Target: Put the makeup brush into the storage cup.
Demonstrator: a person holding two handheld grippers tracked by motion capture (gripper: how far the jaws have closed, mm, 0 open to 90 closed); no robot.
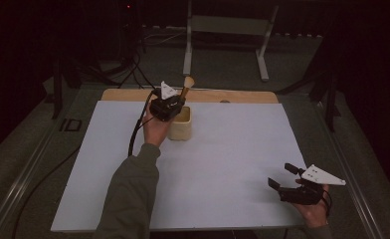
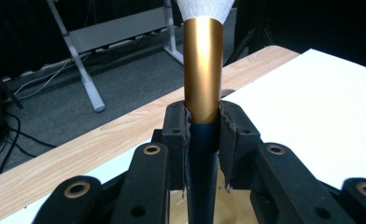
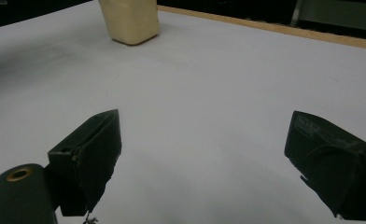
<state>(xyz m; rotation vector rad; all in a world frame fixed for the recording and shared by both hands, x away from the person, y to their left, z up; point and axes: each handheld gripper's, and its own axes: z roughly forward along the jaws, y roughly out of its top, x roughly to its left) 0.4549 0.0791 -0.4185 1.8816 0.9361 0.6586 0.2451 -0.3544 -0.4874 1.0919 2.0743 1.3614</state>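
The left gripper clamped a brush, gold metal ferrule and white bristles upright, just above a cream square cup. The right gripper hovered wide open and empty over the smooth white sheet, the cup well ahead.

left hand-held gripper grips brush over cream cup | right hand-held gripper spread wide, near table corner

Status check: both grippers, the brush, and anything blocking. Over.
Left gripper shut on brush, upright over cream cup. Right gripper open, nothing between its fingers, low over white sheet. Nothing in the way.
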